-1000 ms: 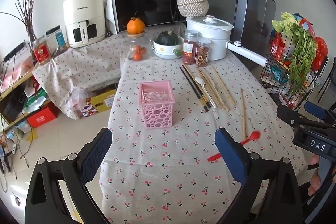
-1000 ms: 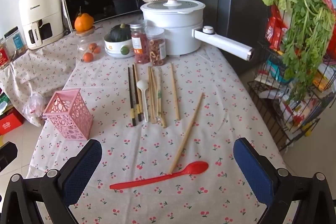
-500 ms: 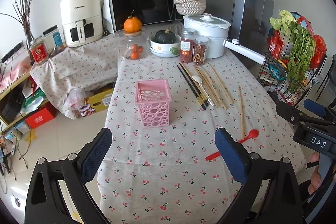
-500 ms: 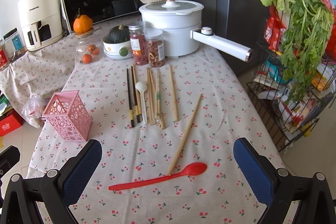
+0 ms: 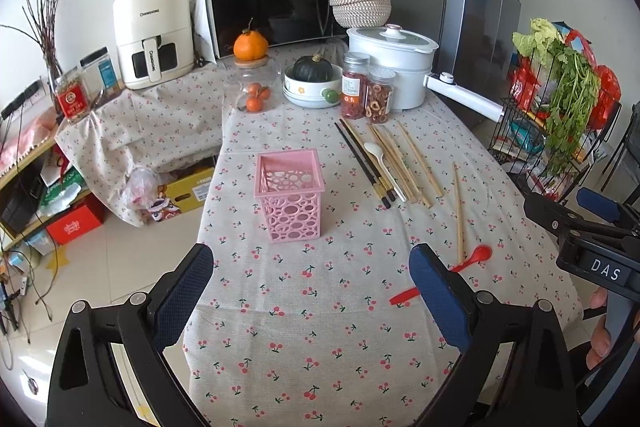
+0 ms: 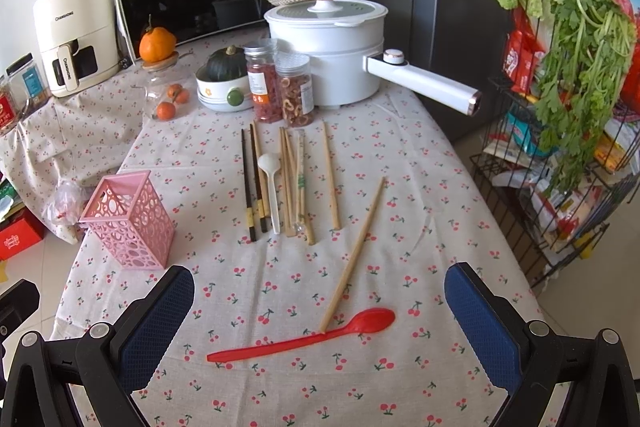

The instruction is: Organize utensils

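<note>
Task not started: the pink perforated plastic holder stands empty at 9 o'clock on the cherry-print tabletop, chopsticks and red plastic spoon lie loose, both grippers fingers wide, holding nothing.

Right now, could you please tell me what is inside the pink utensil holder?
The pink utensil holder looks empty: only its perforated walls show through the open top. Its floor is hidden by the near wall.
</note>
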`<state>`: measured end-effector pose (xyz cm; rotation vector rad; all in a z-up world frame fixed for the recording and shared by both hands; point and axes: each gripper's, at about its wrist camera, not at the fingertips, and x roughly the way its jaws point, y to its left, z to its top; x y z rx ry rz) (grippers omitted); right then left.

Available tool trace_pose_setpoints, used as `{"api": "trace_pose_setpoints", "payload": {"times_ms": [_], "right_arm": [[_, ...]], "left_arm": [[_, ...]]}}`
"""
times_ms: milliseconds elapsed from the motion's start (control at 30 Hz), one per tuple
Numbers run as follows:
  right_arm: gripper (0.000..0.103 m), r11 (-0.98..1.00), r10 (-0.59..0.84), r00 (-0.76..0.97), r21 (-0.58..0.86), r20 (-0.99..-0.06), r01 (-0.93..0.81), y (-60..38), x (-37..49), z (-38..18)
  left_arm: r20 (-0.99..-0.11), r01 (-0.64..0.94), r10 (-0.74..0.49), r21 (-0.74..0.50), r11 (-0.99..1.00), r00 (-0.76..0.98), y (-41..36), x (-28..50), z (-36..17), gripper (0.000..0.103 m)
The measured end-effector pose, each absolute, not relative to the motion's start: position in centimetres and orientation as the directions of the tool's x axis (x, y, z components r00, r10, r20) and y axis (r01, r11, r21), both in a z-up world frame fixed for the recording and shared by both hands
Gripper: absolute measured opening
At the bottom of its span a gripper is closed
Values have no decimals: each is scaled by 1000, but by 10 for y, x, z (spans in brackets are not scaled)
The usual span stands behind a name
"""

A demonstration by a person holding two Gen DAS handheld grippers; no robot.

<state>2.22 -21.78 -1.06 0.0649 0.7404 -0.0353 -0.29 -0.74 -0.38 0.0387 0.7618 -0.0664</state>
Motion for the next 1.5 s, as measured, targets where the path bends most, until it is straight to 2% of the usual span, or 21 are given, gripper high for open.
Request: {"api": "trace_pose_setpoints", "payload": {"times_ms": [1500], "right_arm": [[103,998,-3,730,48,-683,49,-213,22,-11]], "left_arm": [[-693,90,-53,17,996,719,-12,-3,-3,100]]}}
